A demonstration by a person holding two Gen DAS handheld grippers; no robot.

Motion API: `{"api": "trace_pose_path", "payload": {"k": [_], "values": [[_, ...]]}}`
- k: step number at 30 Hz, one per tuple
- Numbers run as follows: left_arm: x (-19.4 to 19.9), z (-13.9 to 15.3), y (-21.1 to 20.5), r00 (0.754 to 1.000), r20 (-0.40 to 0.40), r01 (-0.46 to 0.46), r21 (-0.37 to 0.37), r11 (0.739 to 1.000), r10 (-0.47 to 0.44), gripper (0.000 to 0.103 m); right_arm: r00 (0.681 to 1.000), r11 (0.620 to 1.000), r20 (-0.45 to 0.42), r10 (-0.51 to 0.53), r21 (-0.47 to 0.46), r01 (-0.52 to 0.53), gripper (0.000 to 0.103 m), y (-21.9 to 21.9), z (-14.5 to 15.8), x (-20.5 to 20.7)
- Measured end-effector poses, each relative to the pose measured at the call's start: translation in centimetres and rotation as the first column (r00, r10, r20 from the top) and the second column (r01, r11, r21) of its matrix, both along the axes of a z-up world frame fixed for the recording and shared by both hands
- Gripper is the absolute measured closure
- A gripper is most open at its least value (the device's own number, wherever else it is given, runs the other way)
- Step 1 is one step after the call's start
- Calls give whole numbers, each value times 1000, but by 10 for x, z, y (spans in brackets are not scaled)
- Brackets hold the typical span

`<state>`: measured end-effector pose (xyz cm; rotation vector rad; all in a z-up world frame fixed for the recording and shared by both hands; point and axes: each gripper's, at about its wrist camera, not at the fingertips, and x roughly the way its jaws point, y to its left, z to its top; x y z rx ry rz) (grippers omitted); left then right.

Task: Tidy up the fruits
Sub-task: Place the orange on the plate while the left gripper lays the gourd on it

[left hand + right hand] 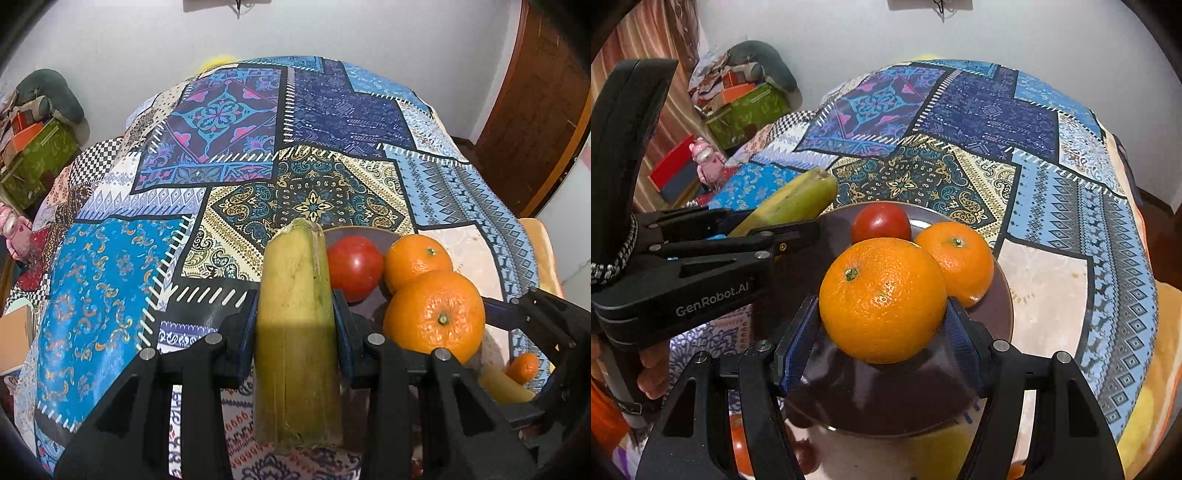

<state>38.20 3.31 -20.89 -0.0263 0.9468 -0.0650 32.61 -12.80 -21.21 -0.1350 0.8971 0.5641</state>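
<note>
Fruits are gathered around a dark plate [1001, 317] set on a table [1045, 280] covered with patchwork cloth. A yellow-green banana [297, 325] is clamped between the pads of the left gripper [297, 317], its long axis pointing forward along the fingers, cut tip away from the camera, just left of the plate. A large orange [882, 299], stem up, is gripped by the right gripper [882, 325] above the plate's near part. A smaller orange [960, 258] and a red tomato [881, 221] are seen lying on the plate behind it, touching
</note>
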Motion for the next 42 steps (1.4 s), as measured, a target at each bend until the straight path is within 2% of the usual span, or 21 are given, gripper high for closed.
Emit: {"api": "trace_pose_path", "payload": {"k": [8,14,16,20,26,30,36,42], "values": [[15,-10,1,999,-30,10,-8,1000,-10,66,999,999,-4,43,-28,-43,39,10,-4,4],[15,-14,-5,1000,-26,11,35,999,-11,66,998,997,-14,59,-44,-60,38,17,-8,8],[15,-12,-5,1000,-22,22,21,1000,-21,66,998,998,-18,58,-39,-58,38,18,-9,10],[9,0,-8,999,24,35,44,998,-36,66,998,998,-28,57,-37,-58,38,18,-10,12],[-1,14,-2,999,34,23,7,1000,-24,66,998,997,-34,49,-55,-51,37,17,-9,8],[-19,28,0,998,59,27,1,1000,-27,66,999,998,12,36,-43,-35,37,7,2,-5],[-53,54,4,995,100,29,-14,999,-27,66,992,999,123,6,-32,-2,37,-9,42,-32],[-93,76,8,990,135,37,-31,999,-33,66,980,999,198,-29,-22,34,37,-28,69,-60]]}}
